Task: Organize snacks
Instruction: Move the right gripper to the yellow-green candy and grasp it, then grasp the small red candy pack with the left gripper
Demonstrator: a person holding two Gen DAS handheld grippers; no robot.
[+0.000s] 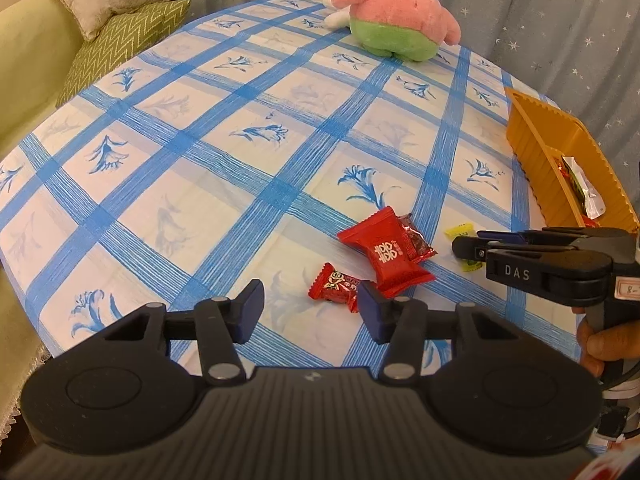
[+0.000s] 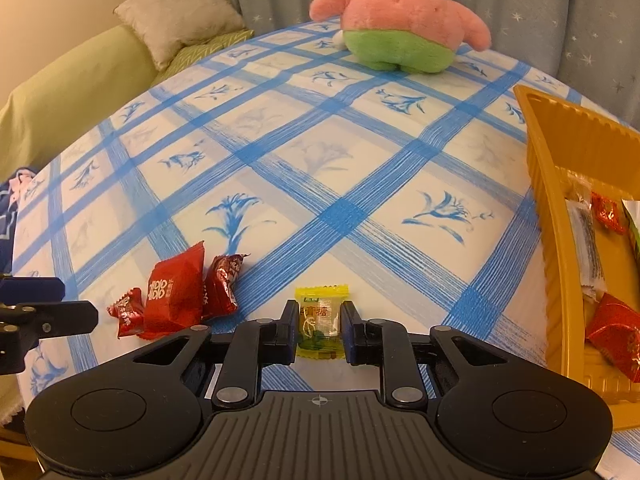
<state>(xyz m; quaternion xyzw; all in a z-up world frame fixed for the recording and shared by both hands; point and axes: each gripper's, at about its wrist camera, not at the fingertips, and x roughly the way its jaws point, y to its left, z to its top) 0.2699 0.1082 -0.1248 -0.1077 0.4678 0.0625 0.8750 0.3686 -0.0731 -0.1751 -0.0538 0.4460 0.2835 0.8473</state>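
My right gripper [image 2: 319, 330] is shut on a yellow candy [image 2: 321, 326] that lies on the tablecloth, its pads against both sides of the wrapper. In the left wrist view the right gripper [image 1: 466, 250] covers most of that yellow candy [image 1: 460, 229]. My left gripper [image 1: 310, 312] is open and empty, low over the table just in front of a small red candy [image 1: 335, 287]. Behind it lie a large red packet [image 1: 386, 256] and a dark red packet [image 1: 416, 238]. The same three red snacks show at the left of the right wrist view [image 2: 172, 296].
A yellow ribbed tray [image 2: 556, 216] stands at the right table edge with several wrapped snacks inside; it also shows in the left wrist view [image 1: 532, 140]. A pink and green plush toy [image 2: 396, 20] sits at the far side. A green sofa with cushions [image 1: 36, 48] is at the left.
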